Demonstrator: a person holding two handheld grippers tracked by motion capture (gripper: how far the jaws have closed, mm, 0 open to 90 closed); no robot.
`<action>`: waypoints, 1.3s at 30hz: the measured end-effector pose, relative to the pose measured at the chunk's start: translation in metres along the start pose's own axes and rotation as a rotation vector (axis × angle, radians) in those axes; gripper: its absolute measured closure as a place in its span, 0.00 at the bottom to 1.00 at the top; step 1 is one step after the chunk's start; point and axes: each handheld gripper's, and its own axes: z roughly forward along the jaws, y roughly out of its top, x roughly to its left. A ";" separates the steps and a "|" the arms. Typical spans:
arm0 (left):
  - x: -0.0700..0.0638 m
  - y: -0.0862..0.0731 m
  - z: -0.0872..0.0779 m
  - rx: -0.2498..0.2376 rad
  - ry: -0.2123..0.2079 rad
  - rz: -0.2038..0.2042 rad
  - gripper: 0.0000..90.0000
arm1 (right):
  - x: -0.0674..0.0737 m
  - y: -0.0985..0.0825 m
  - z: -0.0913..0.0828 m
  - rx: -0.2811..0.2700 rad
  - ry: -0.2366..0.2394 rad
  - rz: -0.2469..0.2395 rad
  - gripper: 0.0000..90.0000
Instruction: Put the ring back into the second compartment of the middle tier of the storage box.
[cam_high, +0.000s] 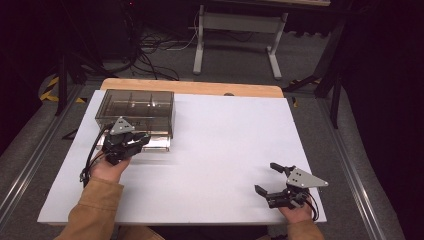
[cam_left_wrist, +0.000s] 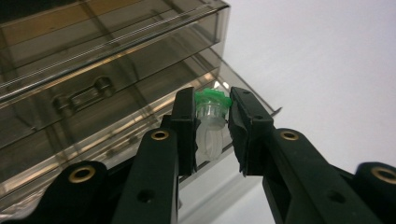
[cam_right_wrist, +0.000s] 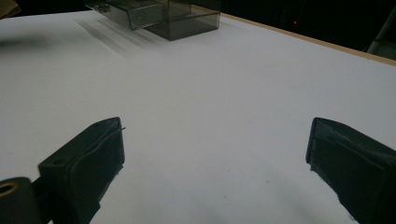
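Note:
My left gripper is shut on a small clear vial with a green cap, pinched upright between the two pads. It hangs over the pulled-out drawer of a smoky see-through drawer box. From above, the left gripper sits at the box's front, above the open drawer. My right gripper rests low near the table's front right, jaws wide open with bare white table between them. The box appears far off in the right gripper view.
A white sheet covers the table, with a wooden edge at the back. Beyond it, dark floor holds cables and a grey desk frame. A tan sleeve enters at the bottom left.

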 end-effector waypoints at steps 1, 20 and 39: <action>0.001 -0.001 0.000 0.000 0.003 -0.011 0.81 | 0.000 0.000 0.000 0.000 0.000 0.000 0.05; 0.017 -0.008 0.005 0.021 0.094 -0.087 0.81 | 0.001 0.000 0.000 0.001 0.000 0.003 0.05; 0.025 -0.013 0.008 0.044 0.142 -0.129 0.80 | 0.001 0.000 0.001 0.004 -0.001 0.002 0.05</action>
